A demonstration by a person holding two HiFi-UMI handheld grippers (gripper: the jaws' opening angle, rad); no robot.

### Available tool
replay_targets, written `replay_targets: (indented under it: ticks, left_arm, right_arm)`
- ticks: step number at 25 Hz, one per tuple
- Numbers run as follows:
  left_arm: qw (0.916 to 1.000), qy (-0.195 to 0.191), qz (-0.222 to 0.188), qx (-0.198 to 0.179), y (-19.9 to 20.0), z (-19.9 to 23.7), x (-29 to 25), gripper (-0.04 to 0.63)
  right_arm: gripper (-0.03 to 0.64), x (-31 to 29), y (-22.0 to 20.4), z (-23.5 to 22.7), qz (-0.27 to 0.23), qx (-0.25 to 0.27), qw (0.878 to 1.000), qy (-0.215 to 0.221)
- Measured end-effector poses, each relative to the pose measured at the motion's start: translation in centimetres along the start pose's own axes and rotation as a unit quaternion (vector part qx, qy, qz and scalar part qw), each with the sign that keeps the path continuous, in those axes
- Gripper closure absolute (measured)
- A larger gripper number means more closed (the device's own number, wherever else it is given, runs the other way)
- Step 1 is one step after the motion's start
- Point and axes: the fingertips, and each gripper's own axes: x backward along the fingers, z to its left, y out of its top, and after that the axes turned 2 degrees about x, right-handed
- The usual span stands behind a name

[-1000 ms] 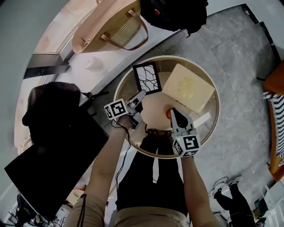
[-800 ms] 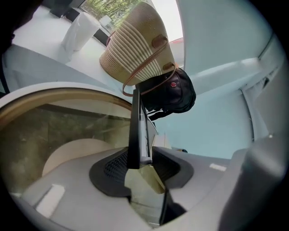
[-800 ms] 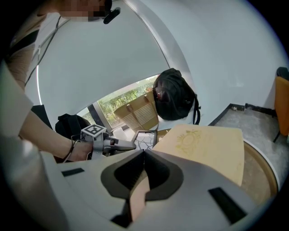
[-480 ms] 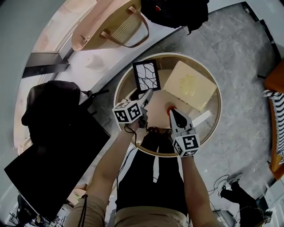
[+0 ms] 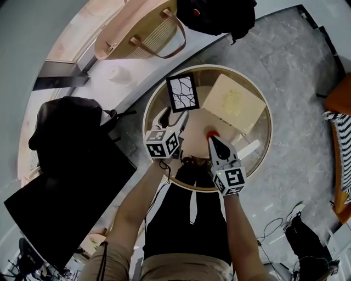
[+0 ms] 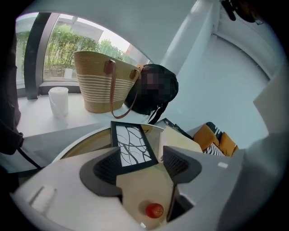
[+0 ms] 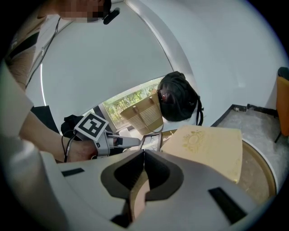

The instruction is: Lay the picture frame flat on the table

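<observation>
Round, gold-rimmed counter (image 5: 268, 137) on a grey stone floor, with a white ledge behind it. Picture frame (image 5: 182, 93), black with a white branching pattern, sits on the far left part of the counter and appears to lie flat, face up (the left gripper view supports this, though not conclusively). Left gripper (image 5: 173, 118) is just short of the frame's near edge; its jaws are opening, with nothing between the pads and the frame beyond their tips, untouched. Beige box (image 5: 233, 104) with a gold emblem lies just beside the frame on its right. Small red ball (image 5: 211, 133) rests nearer the person, at the tip of the right gripper (image 5: 213, 139), whose jaws are closed together and empty. Ledge carries a woven bag (image 5: 137, 27), a black backpack (image 5: 216, 13) and a white cup (image 5: 118, 74).
</observation>
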Motion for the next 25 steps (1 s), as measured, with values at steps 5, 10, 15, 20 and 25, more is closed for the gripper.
replay_targets:
  ticks: [5, 10, 15, 20, 25]
  left_arm:
    - [0.9987, -0.023, -0.012, -0.045, 1.4, -3.6, 4.6, 0.305]
    - [0.9952, -0.033, -0.041, -0.083, 4.9, -8.0, 12.0, 0.419]
    - [0.9831, -0.034, -0.097, -0.152, 10.7, -13.4, 20.2, 0.588]
    - [0.9756, -0.043, -0.138, -0.166, 15.0, -18.5, 27.5, 0.588]
    - [0.9716, -0.057, -0.154, -0.171, 17.2, -23.6, 33.7, 0.588]
  right_arm:
    - [0.609, 2.7, 3.2, 1.6, -0.018, 0.016, 1.0, -0.001]
    - [0.609, 6.9, 9.0, 3.9, -0.039, 0.029, 0.999, -0.02]
    - [0.609, 12.4, 16.6, 6.9, -0.064, 0.046, 0.996, -0.04]
    - [0.609, 17.8, 23.2, 11.4, -0.089, 0.092, 0.991, -0.03]
    - [0.609, 21.8, 27.3, 15.5, -0.092, 0.135, 0.986, -0.009]
